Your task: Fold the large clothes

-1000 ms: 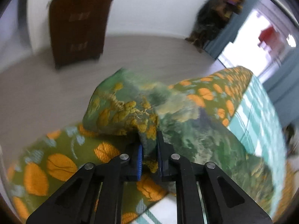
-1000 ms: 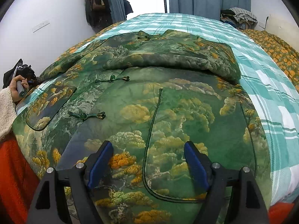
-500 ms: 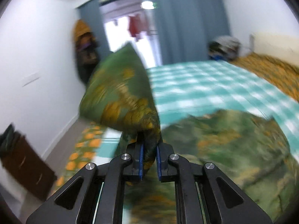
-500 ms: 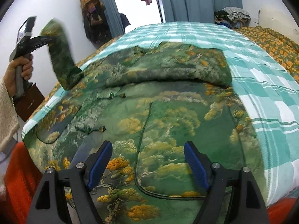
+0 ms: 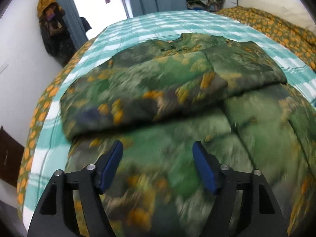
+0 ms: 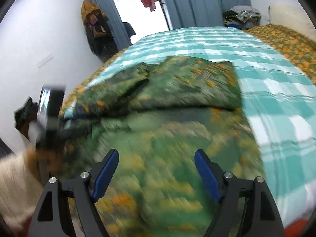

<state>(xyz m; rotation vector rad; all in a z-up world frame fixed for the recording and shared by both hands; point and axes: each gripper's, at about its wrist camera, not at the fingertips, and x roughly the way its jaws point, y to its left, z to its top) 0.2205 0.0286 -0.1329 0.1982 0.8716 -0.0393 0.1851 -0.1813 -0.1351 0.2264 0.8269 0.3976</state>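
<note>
A large green padded coat with orange and grey landscape print (image 5: pixel 177 102) lies on the bed; it also shows in the right wrist view (image 6: pixel 177 102). Both sleeves lie folded across its upper body (image 5: pixel 138 90). My left gripper (image 5: pixel 158 165) is open and empty just above the coat's lower left part. My right gripper (image 6: pixel 157 169) is open and empty above the coat's lower middle. The left hand-held gripper's body shows blurred at the left of the right wrist view (image 6: pixel 51 108).
The bed has a teal checked sheet (image 5: pixel 177 21) and an orange-leaf cover along its left edge (image 5: pixel 39 114) and far right (image 6: pixel 286 39). A dark wooden cabinet (image 5: pixel 7 154) stands left of the bed. Blue curtains, hung clothes and a clothes pile (image 6: pixel 243 15) are at the back.
My left gripper carried the left sleeve up and over onto the coat's body, let it go and opened. The right gripper stayed open and shifted over the coat.
</note>
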